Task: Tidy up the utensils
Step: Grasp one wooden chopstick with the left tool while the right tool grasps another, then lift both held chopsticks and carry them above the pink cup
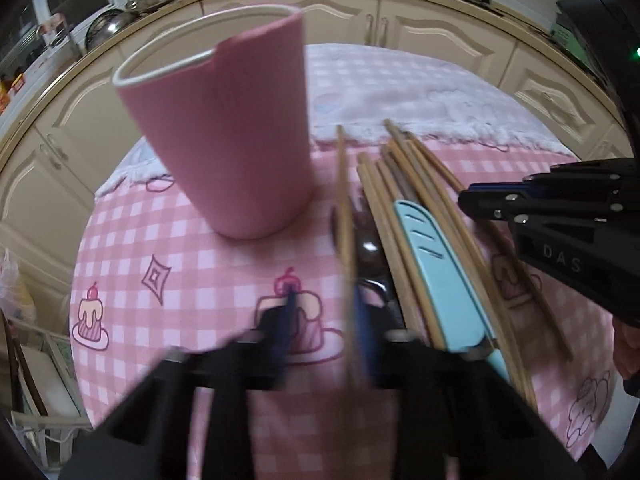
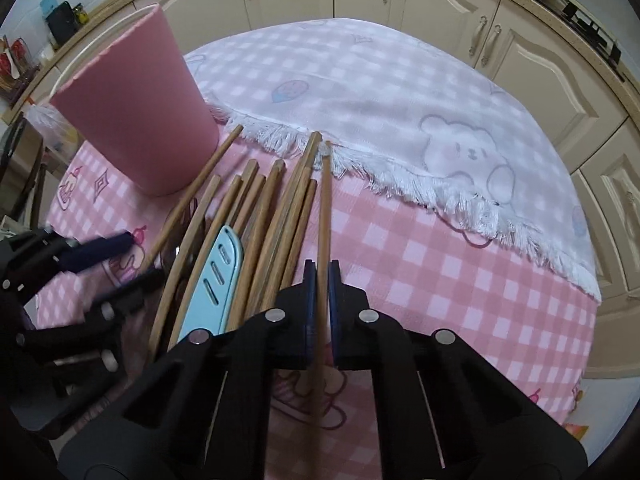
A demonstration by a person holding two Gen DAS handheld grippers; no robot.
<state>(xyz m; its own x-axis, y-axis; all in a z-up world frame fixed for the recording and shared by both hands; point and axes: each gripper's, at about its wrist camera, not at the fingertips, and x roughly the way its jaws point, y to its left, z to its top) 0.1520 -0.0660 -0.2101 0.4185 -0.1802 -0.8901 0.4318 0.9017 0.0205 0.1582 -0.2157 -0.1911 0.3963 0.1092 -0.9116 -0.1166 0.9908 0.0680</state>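
1. A round table is covered by a pink checked tablecloth (image 2: 440, 264) printed with cakes and bears; a paler fringed cloth (image 2: 360, 92) is laid over its far part.
2. A pink cup (image 1: 236, 136) with a white inner rim is seen standing upright on the tablecloth, at the left of the utensils. Nothing can be seen inside it from these angles.
3. A bundle of wooden chopsticks (image 2: 276, 216) is spread on the tablecloth just right of the cup, the far tips reaching the fringe of the paler cloth.
4. A light blue slotted utensil handle (image 2: 216, 272) is laid among the chopsticks; what kind of utensil it belongs to cannot be told.
5. A dark metal spoon (image 1: 370, 252) is partly hidden under the chopsticks in the left wrist view.
6. The right gripper (image 2: 321, 276) is closed on a single chopstick (image 2: 325, 200) at the right edge of the bundle; the stick is pinched between the blue pads and runs forward toward the fringe.
7. The left gripper (image 1: 326, 320) is blurred in its own view. One chopstick (image 1: 344, 200) is seen against its right blue pad, while the left pad appears apart from it; by the blur the grip cannot be judged from the picture, yet the jaws are taken as closed on that stick.
8. Cream kitchen cabinets (image 2: 440, 4) are seen beyond the table.
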